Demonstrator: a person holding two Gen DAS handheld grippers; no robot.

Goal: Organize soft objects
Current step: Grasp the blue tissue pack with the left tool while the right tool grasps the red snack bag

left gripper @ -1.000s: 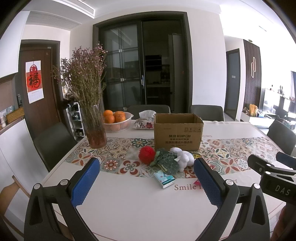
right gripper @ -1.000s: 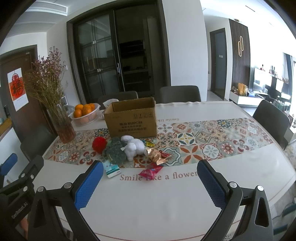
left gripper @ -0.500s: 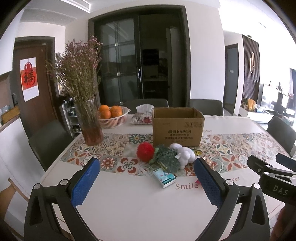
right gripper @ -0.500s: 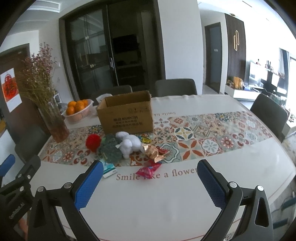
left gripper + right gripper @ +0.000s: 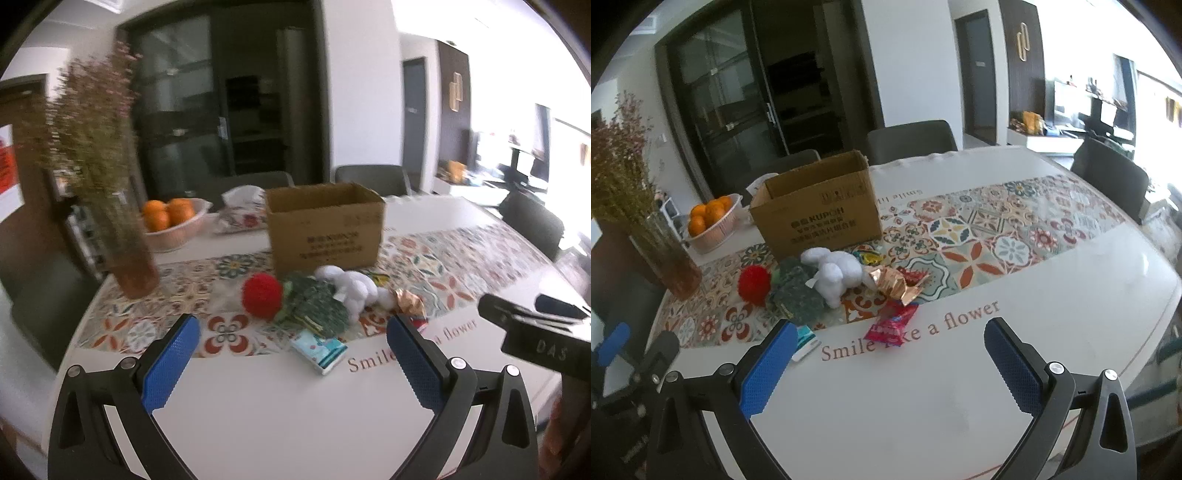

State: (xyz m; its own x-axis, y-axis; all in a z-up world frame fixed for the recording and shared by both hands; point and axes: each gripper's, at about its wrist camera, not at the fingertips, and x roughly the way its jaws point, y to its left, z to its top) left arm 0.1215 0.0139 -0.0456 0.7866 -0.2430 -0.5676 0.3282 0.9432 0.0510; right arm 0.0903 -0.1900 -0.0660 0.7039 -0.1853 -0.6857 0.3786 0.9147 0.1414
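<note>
We hold both grippers, left [image 5: 291,354] and right [image 5: 886,363], spread wide and empty over the table's [image 5: 923,406] near edge. The toys [image 5: 831,275] lie mid-table against the box [image 5: 816,214], handy for dropping in.

Daylight enters from the right; windows [image 5: 569,147] blow out to white in both views. Left wrist view is motion-blurred throughout: dried flowers [image 5: 92,122] and cardboard box [image 5: 325,225] print smeared. Right wrist view is sharper; box lettering legible. Soft sheen on tabletop [image 5: 960,398]. Strong fisheye bending, dark vignette at corners.
</note>
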